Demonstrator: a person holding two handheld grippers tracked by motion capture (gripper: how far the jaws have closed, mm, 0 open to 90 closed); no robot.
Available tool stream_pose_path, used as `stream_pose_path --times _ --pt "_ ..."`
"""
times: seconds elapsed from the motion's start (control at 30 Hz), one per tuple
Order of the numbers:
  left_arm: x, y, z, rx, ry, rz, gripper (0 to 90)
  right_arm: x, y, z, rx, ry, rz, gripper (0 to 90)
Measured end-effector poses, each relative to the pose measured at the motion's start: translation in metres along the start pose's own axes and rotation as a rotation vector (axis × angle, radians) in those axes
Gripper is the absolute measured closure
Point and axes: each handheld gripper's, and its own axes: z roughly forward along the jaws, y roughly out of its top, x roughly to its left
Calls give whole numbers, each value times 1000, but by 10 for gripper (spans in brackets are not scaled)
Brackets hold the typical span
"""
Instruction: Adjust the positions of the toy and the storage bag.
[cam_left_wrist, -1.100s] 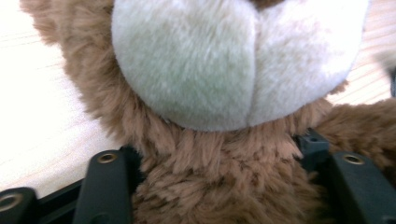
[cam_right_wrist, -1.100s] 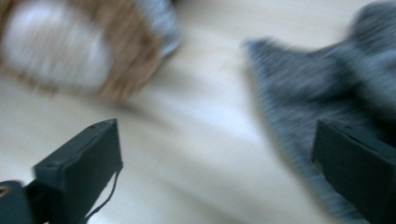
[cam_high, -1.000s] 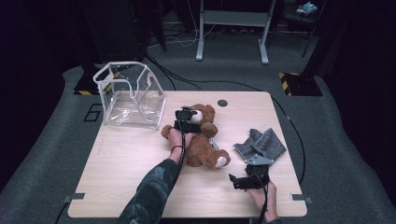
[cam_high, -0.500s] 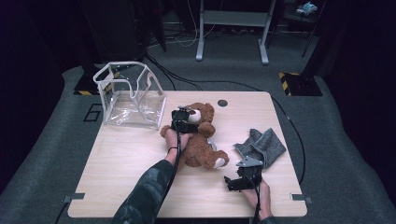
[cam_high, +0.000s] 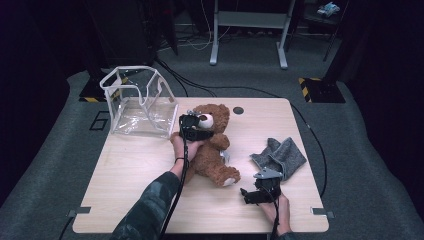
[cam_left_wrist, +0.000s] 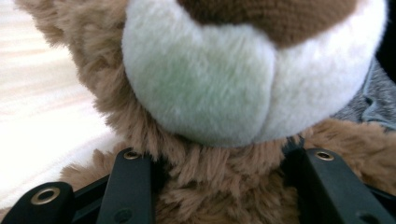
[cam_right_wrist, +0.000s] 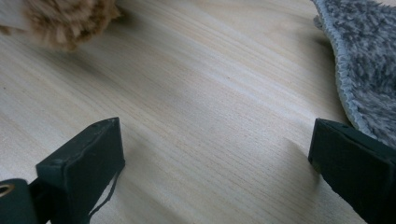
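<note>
Apparently left gripper (cam_left_wrist: 219, 186) clamps teddy bear's (cam_high: 212, 145) neck.

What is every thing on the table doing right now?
Teddy bear: lying on its back, neck squeezed.
Left gripper: just been closing, now shut on the bear's neck.
Right gripper: open, holding nothing.
Clear bag: standing open.
Grey cloth: lying crumpled.

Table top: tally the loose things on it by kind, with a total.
Teddy bear: 1
Clear plastic bag: 1
Grey cloth: 1
Total: 3
</note>
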Motion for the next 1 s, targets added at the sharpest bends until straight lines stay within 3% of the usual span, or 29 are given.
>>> stream_pose_path --times 0.4,0.77,1.0 --pt "6 6 -33 -65 -14 40 551 -1 0 0 0 3 -14 28" --pt "17 12 -65 -35 -27 78 551 0 0 0 -2 1 -1 30" --pt "24 12 -83 -22 -5 87 551 -1 0 0 -7 3 -17 34"
